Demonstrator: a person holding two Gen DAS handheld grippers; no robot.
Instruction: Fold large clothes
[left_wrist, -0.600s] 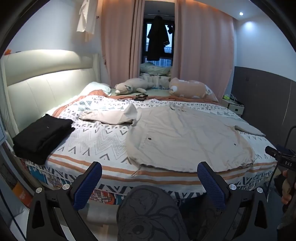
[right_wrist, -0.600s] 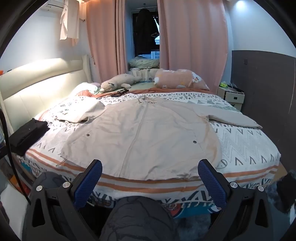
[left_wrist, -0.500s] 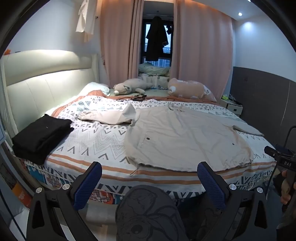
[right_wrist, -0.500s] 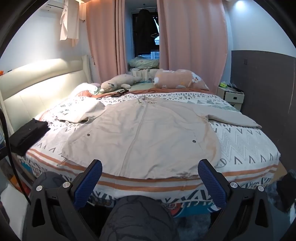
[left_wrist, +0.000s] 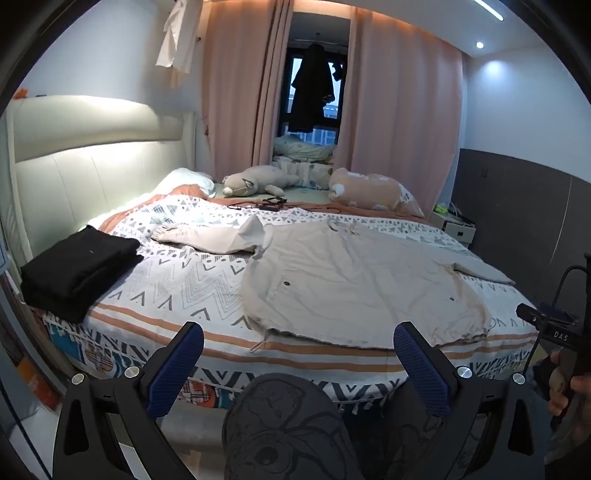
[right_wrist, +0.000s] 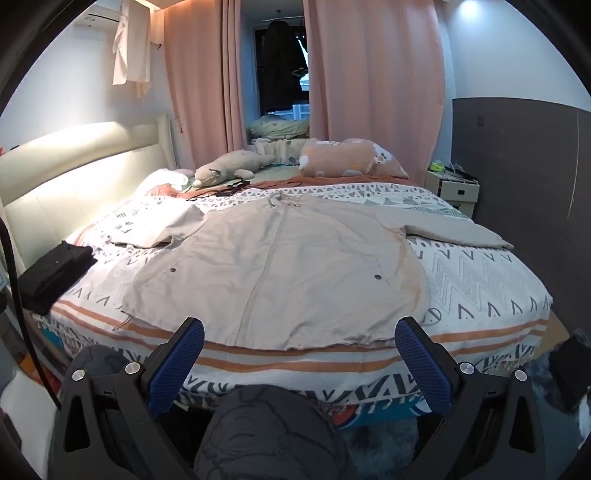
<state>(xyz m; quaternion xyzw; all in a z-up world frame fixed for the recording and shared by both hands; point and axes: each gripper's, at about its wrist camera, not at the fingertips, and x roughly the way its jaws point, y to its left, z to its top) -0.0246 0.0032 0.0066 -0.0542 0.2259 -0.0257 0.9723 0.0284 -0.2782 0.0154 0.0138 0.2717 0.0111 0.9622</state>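
Bed (right_wrist: 480, 295) carries the beige jacket (right_wrist: 280, 266) spread flat, front up, hem nearest me, untouched. I hold left gripper (left_wrist: 297, 363) and right gripper (right_wrist: 297, 360) wide, empty, short of the hem. I'd pinch each sleeve at the cuff and fold it inward.

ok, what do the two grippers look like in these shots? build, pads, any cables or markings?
Both match: the left gripper and right gripper have black angular frames, silver screw heads and blue textured pads on each finger. The left view also shows the other handheld unit at its right edge, a black bar marked "DAS" with a thin black cable looping above. The right view has a black cable along its left edge.
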